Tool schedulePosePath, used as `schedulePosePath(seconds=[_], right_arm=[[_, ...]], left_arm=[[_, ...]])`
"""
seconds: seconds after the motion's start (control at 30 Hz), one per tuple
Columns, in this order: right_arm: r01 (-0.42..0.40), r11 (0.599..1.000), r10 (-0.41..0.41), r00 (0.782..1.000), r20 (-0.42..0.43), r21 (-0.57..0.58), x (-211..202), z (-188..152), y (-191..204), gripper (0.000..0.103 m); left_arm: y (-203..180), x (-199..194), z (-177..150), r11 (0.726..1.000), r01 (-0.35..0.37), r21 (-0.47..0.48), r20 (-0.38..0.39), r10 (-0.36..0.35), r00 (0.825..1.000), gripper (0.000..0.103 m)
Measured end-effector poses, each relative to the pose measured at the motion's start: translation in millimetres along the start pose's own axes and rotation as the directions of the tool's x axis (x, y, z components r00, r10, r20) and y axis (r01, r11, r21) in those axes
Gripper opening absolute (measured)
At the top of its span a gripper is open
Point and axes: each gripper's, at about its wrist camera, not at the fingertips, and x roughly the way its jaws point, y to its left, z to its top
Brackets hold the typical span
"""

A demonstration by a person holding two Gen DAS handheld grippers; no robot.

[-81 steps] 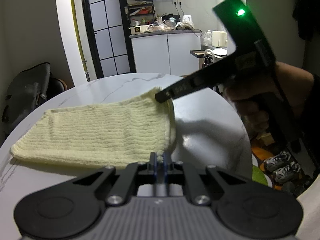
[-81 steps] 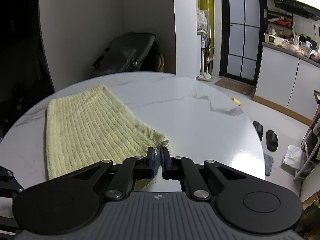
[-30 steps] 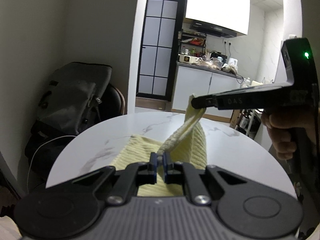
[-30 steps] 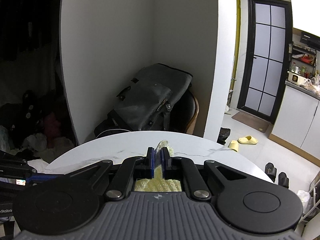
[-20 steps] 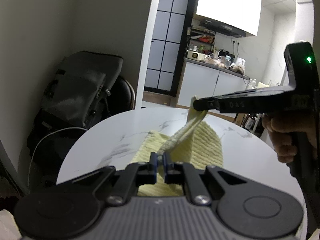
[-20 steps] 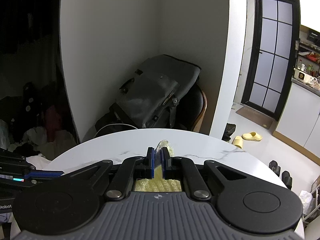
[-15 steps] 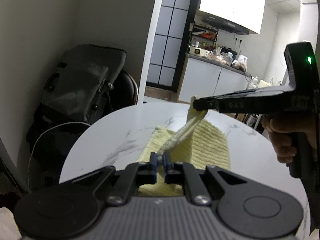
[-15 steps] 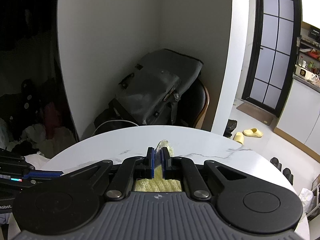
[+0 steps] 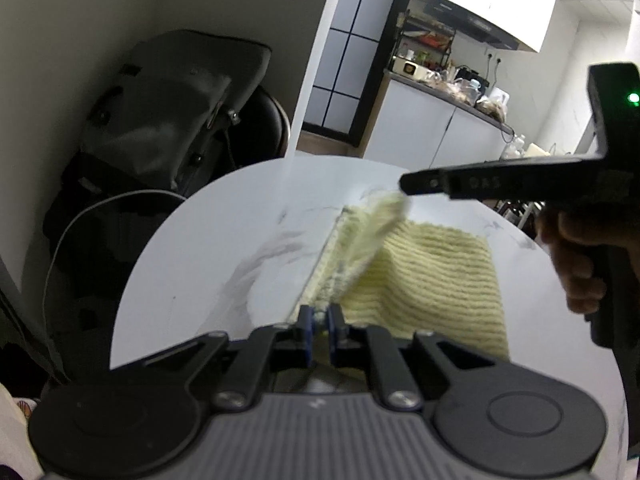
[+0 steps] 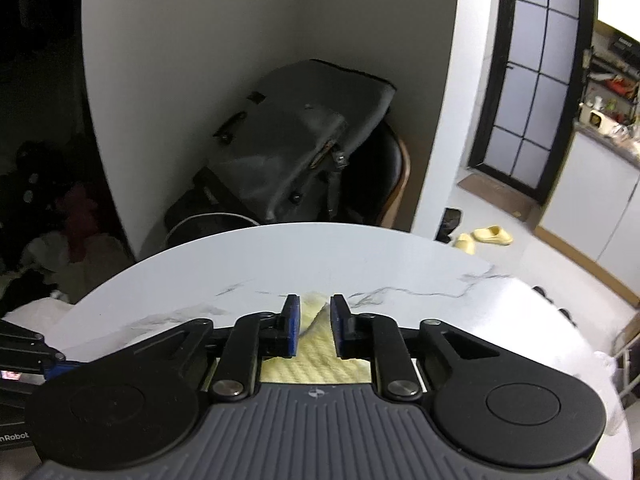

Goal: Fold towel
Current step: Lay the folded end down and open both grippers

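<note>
At the bottom centre of the left wrist view, the left tongs (image 9: 319, 322) were still nipping the near corner of the pale yellow ribbed knit towel (image 9: 436, 272), though their jaws were starting to part. The right tongs (image 10: 313, 322) were opening too, with the far corner lying loose between the pads (no longer pinched). The towel lay doubled on the round white marble worktop (image 9: 208, 256). Judged best: release both corners together, low, so edges stay aligned.

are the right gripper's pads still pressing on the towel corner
Apart: the right wrist view shows the right gripper jaws opening, with gaps beside the towel corner.
</note>
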Motion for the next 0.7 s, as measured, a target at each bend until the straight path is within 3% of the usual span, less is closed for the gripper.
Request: schedulePosePath(seconds=[0.37, 0.7], right_arm=[[-0.028, 0.999, 0.027, 0.998, -0.056, -0.024, -17.7, -34.2, 7.7, 0.025], [-0.063, 0.998, 0.062, 0.997, -0.052, -0.017, -59.2, -73.3, 23.5, 0.026]], left_arm=[[18.1, -0.9, 4.9, 0.999, -0.034, -0.002, 0.024, 0.034, 0.999, 0.015], [23.0, -5.8, 3.4, 0.998, -0.066, 0.006, 0.014, 0.066, 0.998, 0.029]])
